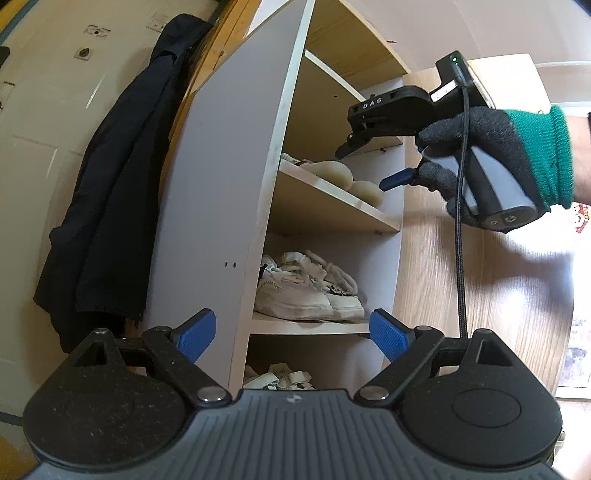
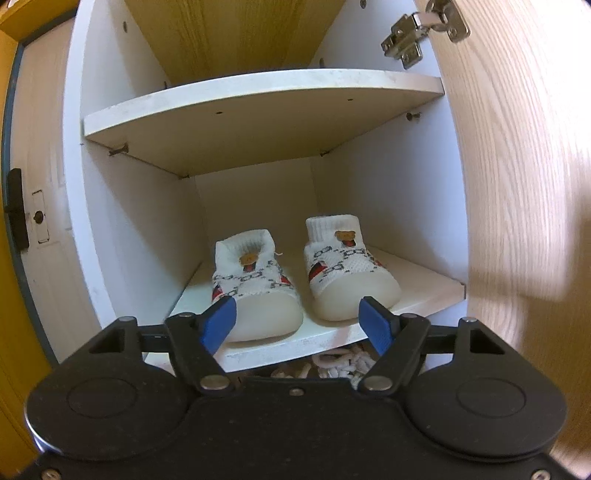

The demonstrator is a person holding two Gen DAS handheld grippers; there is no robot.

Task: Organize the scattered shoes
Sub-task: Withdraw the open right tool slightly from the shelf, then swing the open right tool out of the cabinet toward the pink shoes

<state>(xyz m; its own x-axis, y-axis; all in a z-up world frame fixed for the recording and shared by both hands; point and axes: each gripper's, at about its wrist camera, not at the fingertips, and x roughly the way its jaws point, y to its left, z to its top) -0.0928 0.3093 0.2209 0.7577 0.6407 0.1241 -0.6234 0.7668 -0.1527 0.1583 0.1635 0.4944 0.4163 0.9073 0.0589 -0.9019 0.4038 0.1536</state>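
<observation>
Two small white knitted shoes with bear badges stand side by side on a white cabinet shelf (image 2: pixel 424 291), toes toward me: the left shoe (image 2: pixel 258 291) and the right shoe (image 2: pixel 343 273). My right gripper (image 2: pixel 297 325) is open just in front of their toes, and its pads press on nothing. In the left wrist view the right gripper (image 1: pixel 369 166), in a gloved hand (image 1: pixel 498 155), reaches toward that shelf, where the cream toes (image 1: pixel 334 173) show. My left gripper (image 1: pixel 291 334) is open and holds nothing, further back from the cabinet.
White sneakers (image 1: pixel 306 291) sit on the shelf below, and white sandals (image 1: pixel 280 378) on the lowest one. The wood-grain cabinet door (image 1: pixel 480 277) stands open on the right, hinge (image 2: pixel 424 29) at its top. A dark jacket (image 1: pixel 110 184) hangs on the left.
</observation>
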